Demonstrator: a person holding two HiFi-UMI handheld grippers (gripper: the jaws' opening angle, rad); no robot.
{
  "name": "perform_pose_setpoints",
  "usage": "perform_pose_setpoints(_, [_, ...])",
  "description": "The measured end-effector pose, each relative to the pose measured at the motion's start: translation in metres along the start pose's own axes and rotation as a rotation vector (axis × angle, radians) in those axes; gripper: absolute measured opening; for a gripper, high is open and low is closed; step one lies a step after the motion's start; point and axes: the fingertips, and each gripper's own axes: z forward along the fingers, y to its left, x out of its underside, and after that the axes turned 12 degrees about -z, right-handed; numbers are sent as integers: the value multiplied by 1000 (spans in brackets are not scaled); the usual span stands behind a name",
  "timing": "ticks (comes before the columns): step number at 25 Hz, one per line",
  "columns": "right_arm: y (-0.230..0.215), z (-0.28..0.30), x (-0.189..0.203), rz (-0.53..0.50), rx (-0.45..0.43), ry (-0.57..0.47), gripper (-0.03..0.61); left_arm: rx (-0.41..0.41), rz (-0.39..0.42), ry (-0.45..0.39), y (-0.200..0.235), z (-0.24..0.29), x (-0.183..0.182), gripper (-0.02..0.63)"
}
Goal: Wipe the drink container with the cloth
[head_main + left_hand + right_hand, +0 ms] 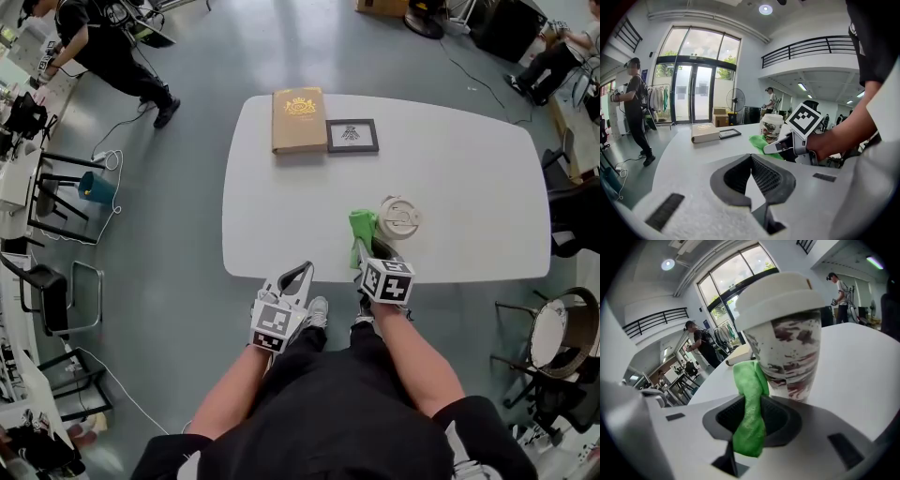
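The drink container (400,217) stands on the tabletop (469,178) close to its near edge, roughly midway along it. The cloth (362,228) lies against the container's left side and reaches toward the near edge, where it sits between the jaws of the right gripper (368,255). The left gripper (302,275) is left of that one, off the tabletop, just before the near edge. Toward the far left corner lies a book (299,119), with a picture frame (352,136) just beside it on the right.

Green cloth (749,413), white drink container (792,357) mottled dark red (lid (780,296) plain white), white table (469,187).
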Motion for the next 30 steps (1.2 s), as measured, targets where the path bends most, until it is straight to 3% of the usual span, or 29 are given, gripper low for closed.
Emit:
perform_pose_setpoints(10, [-6, 21, 35, 108, 31, 145, 110, -14, -12, -1, 6, -13, 8, 9])
perform_pose_setpoints(14, [5, 20, 30, 57, 3, 122, 110, -10, -10, 5, 8, -16, 14, 9])
perform_pose_setpoints(18, [15, 4, 14, -127, 2, 58, 110, -2, -13, 3, 8, -16, 15, 9])
perform_pose_setpoints(24, [35, -32, -13, -482, -7, -72, 110, 37, 9, -13, 1, -10, 6, 9])
perform_pose_setpoints(30, [28, -67, -29, -890, 122, -135, 110, 79, 28, -1, -1, -6, 8, 9])
